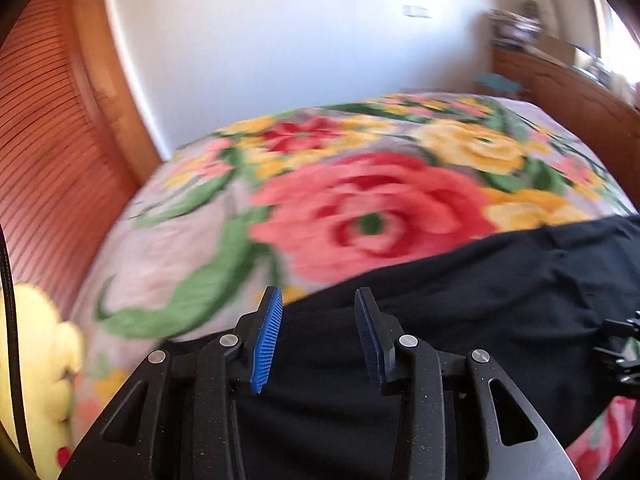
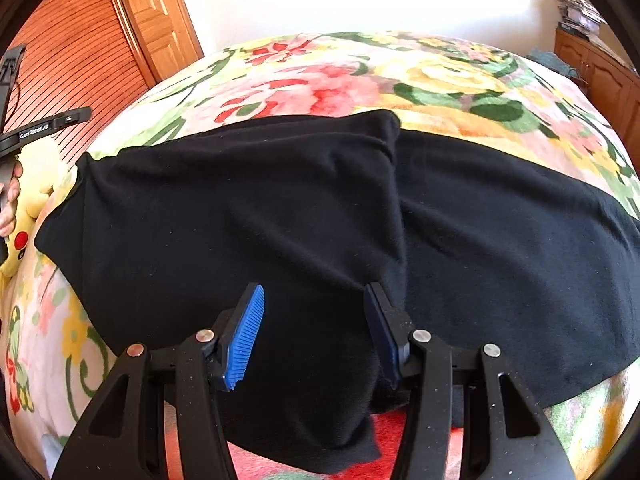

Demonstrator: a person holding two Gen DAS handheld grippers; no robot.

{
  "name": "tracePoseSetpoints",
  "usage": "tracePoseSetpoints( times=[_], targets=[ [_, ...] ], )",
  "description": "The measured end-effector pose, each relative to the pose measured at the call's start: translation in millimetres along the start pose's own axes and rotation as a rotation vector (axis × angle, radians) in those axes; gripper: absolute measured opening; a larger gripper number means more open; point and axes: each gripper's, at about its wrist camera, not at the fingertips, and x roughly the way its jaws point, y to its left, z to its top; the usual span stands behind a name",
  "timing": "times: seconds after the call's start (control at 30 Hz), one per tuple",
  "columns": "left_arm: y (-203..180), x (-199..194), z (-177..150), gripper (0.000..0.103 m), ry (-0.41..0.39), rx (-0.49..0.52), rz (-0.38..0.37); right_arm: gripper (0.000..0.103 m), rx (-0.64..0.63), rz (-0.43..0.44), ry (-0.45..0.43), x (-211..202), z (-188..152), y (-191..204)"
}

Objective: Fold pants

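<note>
Left wrist view looks over a bed with a floral blanket (image 1: pixel 360 208) of large pink, red and yellow roses; most of that picture is blurred. Black pants (image 1: pixel 480 280) lie across the near part of the blanket, running from under the left gripper (image 1: pixel 319 300) toward the right edge. Its two blue-padded fingers (image 1: pixel 266 340) stand spread above the dark cloth with nothing pinched between them. A yellow plush toy (image 1: pixel 36 360) sits at the lower left, beside a slatted wooden door (image 1: pixel 48 120).

From the right wrist view, the pants (image 2: pixel 240 220) are laid widthways over the blanket (image 2: pixel 440 80), one layer folded over the other so that a raised fold edge runs down the middle toward the right gripper (image 2: pixel 314 300). Its fingers (image 2: pixel 244 336) are spread apart, with the lower part of the folded layer lying between them; the right-hand finger touches the fold's edge, but the pads are not pressing the cloth. At the far left a hand (image 2: pixel 10 200) grips the handle of the other device, close to the plush toy (image 2: pixel 28 208). A wooden cabinet (image 2: pixel 600 68) stands at the right, beyond the bed.
</note>
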Motion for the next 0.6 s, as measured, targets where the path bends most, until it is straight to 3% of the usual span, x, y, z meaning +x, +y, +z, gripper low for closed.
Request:
tracePoseSetpoints(
  times=[0.27, 0.33, 0.6],
  targets=[
    [-90.7, 55.7, 25.2, 0.039, 0.068, 0.115, -0.214, 0.053, 0.064, -0.011, 0.039, 8.1, -5.7, -28.0],
    [-97.6, 72.3, 33.3, 0.039, 0.089, 0.1, -0.275, 0.053, 0.073, -0.008, 0.043, 10.2, -6.6, -32.5],
    [-115.5, 124.3, 50.6, 0.039, 0.179, 0.067, -0.359, 0.053, 0.096, 0.02, 0.059, 17.6, -7.4, -39.8]
  ],
)
